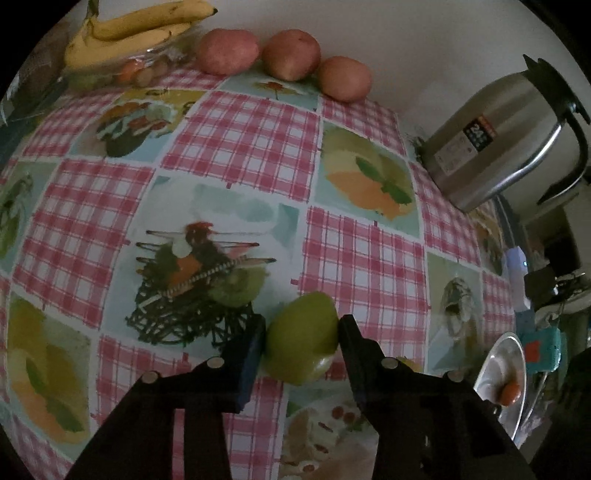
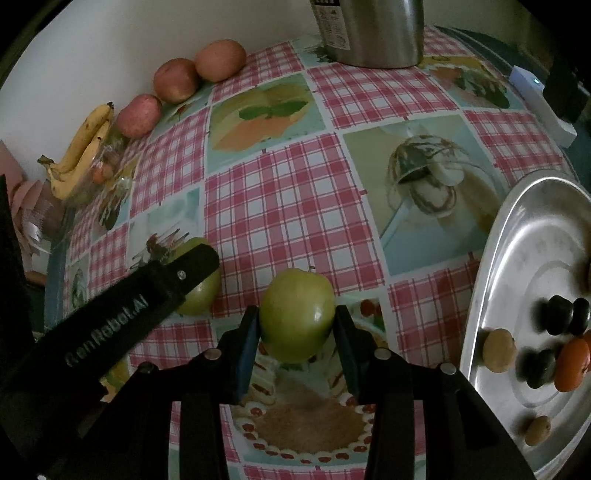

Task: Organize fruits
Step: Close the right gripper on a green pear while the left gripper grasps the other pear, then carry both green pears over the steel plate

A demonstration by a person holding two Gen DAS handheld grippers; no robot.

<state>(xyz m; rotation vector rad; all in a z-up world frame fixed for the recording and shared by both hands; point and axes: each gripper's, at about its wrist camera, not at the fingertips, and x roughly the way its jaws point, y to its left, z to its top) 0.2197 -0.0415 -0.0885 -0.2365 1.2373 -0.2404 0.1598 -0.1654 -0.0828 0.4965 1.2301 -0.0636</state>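
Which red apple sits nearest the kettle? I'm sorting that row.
The right-end red apple, last in the row, farthest from the bananas and closest to the kettle.

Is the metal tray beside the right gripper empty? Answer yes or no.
No: the metal tray holds several small round items, tan, dark and orange.

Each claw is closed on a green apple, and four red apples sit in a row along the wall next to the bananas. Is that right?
Nearly. The row along the wall holds three red apples, not four; the left wrist view shows them clearly beside the bananas. The left claw and right claw do each grip a green apple.
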